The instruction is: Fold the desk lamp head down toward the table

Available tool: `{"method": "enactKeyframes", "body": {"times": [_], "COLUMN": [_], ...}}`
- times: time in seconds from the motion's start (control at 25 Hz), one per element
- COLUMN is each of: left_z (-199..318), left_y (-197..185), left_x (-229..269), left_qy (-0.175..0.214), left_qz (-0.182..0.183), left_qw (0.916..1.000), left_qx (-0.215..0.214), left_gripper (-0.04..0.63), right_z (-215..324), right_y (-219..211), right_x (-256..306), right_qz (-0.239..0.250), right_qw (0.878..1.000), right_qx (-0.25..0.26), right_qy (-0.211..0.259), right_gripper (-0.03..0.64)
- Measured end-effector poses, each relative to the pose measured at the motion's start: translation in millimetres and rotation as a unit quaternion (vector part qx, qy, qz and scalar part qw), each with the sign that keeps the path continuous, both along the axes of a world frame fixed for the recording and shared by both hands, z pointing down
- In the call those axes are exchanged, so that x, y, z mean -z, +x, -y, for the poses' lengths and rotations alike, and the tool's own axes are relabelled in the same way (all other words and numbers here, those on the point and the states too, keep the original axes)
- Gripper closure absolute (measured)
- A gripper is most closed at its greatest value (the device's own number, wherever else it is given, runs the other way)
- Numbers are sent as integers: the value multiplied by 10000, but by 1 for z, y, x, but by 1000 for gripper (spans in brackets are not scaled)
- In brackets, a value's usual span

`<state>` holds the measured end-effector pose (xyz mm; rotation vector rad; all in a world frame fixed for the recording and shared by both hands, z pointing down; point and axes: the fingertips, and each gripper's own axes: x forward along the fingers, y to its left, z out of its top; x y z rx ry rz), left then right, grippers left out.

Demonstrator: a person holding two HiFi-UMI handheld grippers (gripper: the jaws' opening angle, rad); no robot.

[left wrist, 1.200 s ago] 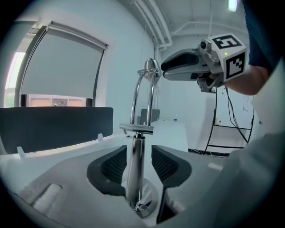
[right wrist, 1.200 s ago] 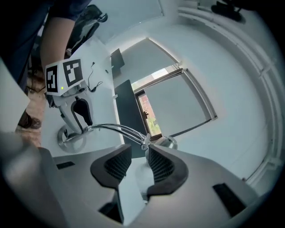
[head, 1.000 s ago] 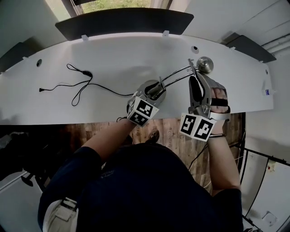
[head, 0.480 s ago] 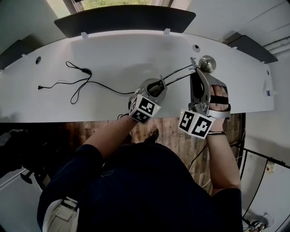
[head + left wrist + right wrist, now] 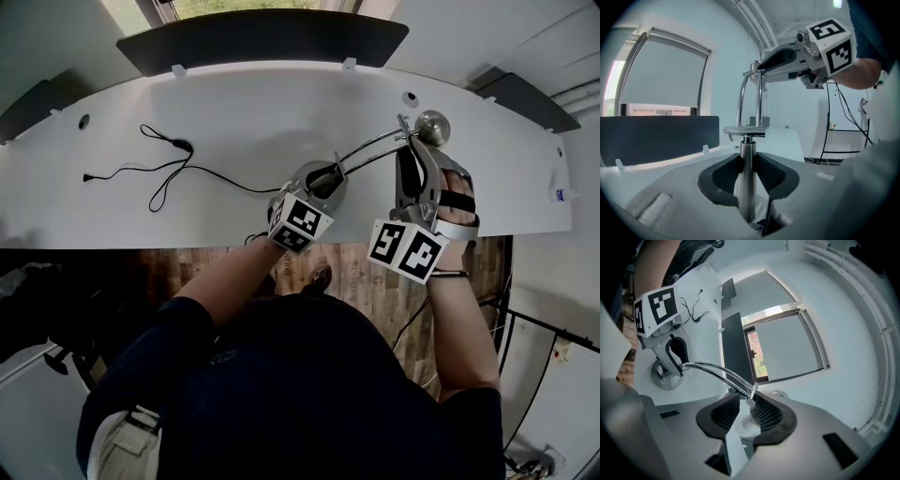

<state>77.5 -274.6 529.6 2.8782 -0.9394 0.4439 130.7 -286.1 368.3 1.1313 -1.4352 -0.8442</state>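
Observation:
A chrome desk lamp stands on the white desk point(image 5: 234, 112). It has a round base point(image 5: 330, 192), an upright post point(image 5: 746, 187), a twin-rod arm point(image 5: 370, 152) and a small round head point(image 5: 432, 125). My left gripper point(image 5: 315, 185) point(image 5: 746, 171) has just been closing, and its pads now press on the post just above the base. My right gripper point(image 5: 410, 142) point(image 5: 746, 409) has also just been closing. It is shut on the joint point(image 5: 751, 397) at the arm's far end, beside the head. The arm arches from post to joint point(image 5: 715, 370).
A black cable point(image 5: 164, 173) lies looped on the desk to the left of the lamp. A dark panel point(image 5: 262, 42) runs along the desk's far edge under a window. The desk's near edge is just behind both grippers, with wooden floor point(image 5: 347, 272) below.
Both grippers stay at the same spots on the lamp, and the lamp's arm and head have not moved. The view has shifted only slightly.

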Motion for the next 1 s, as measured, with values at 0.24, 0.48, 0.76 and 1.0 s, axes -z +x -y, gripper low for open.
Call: {"method": "enactKeyframes", "body": {"times": [0.24, 0.48, 0.76, 1.0], "left_z": [-4, -3, -4, -5], "left_y": [-5, -5, -7, -8], "left_x": [-6, -3, -5, -4], "left_qy": [15, -49, -9, -52], "left_qz": [-62, -110, -91, -41], "left_qw": [9999, 9998, 9998, 9998], "left_qx": [86, 126, 177, 194], "left_gripper": [477, 477, 477, 477], "right_z": [-2, 3, 9, 12], "right_y": [14, 20, 50, 62], "right_x": [-16, -21, -65, -105], "right_qz": [360, 827, 1911, 2604], "right_qw": [9988, 9953, 9739, 9511], "right_qx": [-170, -317, -813, -983], "right_qy": [-269, -398, -919, -1335], "right_gripper": [511, 508, 512, 518]}}
